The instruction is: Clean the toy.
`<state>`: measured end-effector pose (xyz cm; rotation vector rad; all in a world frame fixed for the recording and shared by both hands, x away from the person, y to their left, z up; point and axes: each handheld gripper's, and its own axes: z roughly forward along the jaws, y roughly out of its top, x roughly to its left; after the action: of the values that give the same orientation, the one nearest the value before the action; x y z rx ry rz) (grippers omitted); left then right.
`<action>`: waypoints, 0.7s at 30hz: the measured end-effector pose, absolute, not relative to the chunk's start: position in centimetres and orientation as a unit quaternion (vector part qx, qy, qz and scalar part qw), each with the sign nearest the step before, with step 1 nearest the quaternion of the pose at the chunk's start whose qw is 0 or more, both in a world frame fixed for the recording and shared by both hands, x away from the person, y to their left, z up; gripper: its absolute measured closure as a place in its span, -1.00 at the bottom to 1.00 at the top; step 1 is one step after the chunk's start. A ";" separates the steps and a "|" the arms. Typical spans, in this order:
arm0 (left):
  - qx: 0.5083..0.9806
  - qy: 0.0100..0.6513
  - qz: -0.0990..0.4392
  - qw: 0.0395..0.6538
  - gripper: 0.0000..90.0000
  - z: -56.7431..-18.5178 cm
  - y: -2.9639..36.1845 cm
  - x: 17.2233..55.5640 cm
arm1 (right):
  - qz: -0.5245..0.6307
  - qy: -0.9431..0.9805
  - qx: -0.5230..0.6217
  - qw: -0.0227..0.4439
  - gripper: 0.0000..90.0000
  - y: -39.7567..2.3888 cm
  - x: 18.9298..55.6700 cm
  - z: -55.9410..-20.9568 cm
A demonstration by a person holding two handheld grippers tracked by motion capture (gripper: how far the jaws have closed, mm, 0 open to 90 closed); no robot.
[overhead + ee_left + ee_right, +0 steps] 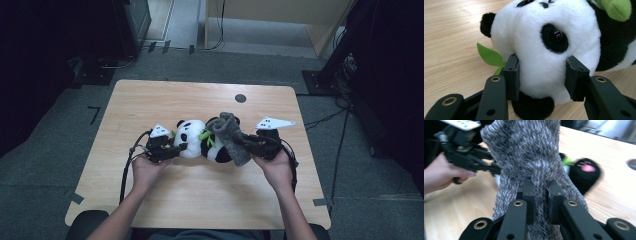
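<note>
Left tongs (541, 75) clamped on black-and-white plush panda's (200, 140) head, lying mid pale wooden table (150, 100); right tongs (540, 195), at panda's three o'clock, pinching fuzzy grey sock (529, 157).

The plush panda (202, 140) lies on the table (200, 190) between my two grippers. Its head sits between the jaws of my left gripper (176, 149), its body stretching away toward my right gripper (246, 142). The sock (231, 136) hangs from my right gripper's jaws, draped over the panda's far end.

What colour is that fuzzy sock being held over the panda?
Mottled grey; the sock shows best in the right gripper view.
</note>
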<state>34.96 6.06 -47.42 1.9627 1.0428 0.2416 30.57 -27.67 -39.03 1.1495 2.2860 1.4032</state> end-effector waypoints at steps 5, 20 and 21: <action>0.790 0.421 0.091 0.436 0.20 -47.2 5.9 34.8 | 0.469 0.797 0.367 0.098 0.80 -25.2 30.2 -39.6; 0.793 0.412 0.088 0.439 0.19 -47.4 6.0 34.8 | 0.437 0.794 0.403 0.123 0.82 -27.3 31.6 -42.0; 0.793 0.412 0.088 0.440 0.19 -47.4 6.0 34.8 | 0.436 0.790 0.413 0.121 0.82 -27.7 31.7 -42.0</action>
<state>34.84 6.04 -47.43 1.9685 1.0244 0.2177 31.72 -27.67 -42.02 1.2063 2.3080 1.2725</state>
